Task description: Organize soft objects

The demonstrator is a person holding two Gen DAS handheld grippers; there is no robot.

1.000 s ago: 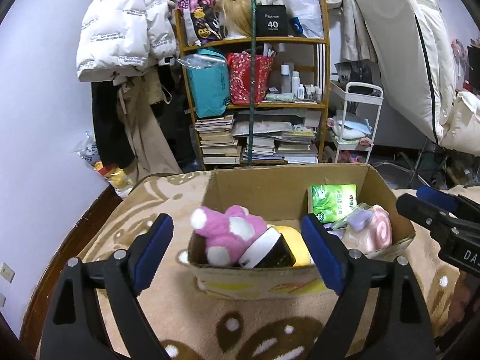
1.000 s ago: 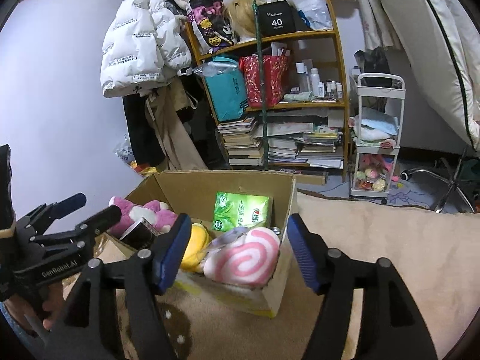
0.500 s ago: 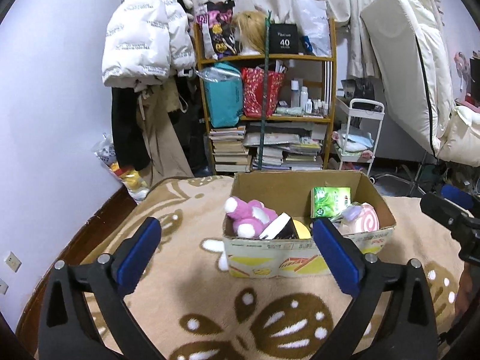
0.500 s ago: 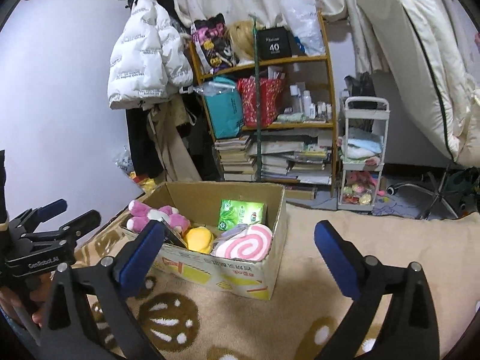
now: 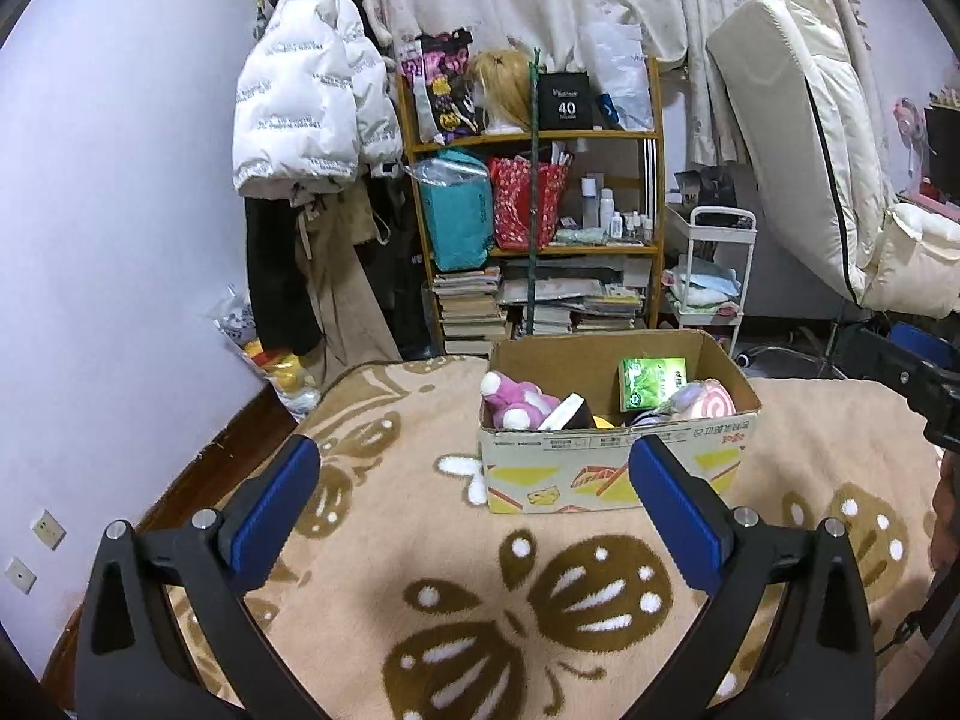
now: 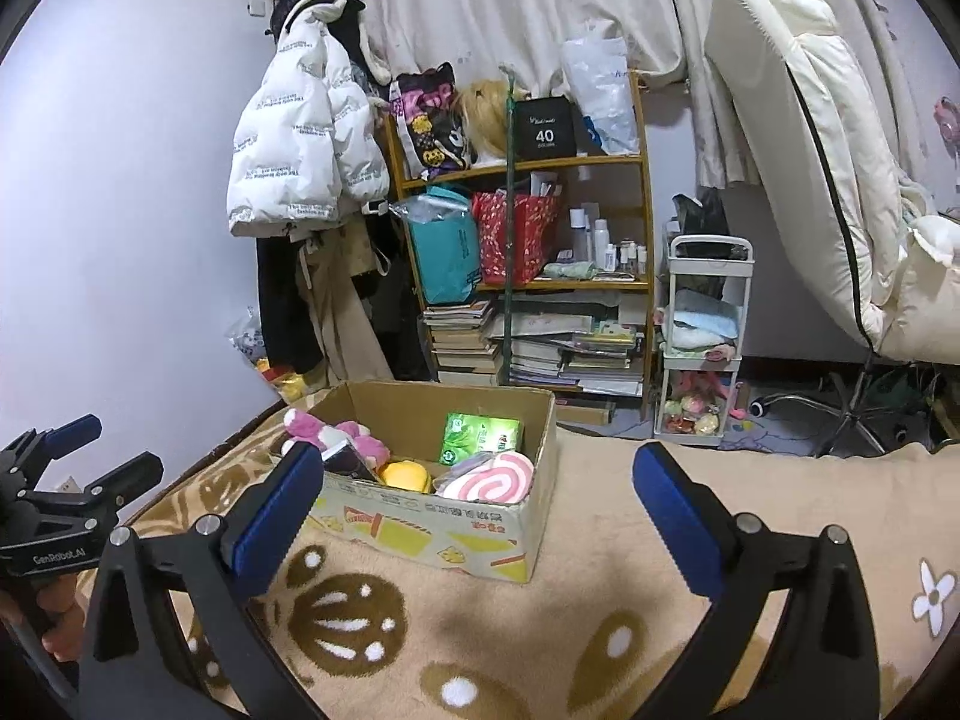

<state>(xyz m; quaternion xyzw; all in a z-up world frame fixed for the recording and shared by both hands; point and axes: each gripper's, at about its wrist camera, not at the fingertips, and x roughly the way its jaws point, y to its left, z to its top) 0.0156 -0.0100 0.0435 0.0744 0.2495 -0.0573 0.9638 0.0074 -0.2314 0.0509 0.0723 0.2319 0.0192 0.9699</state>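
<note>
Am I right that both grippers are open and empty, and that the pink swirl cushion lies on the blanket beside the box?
Not quite: the cushion lies inside the box, as the right wrist view shows. Both the left gripper and right gripper are indeed open and empty.

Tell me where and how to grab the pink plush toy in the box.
Take the pink plush toy by its rounded body, coming down from above: the cardboard box walls block any side approach, and its upper part rises above the rim at the left end. The left gripper, jaws open, is probably the nearer one. Close across the narrow width, clear of the black-and-white item alongside.
</note>
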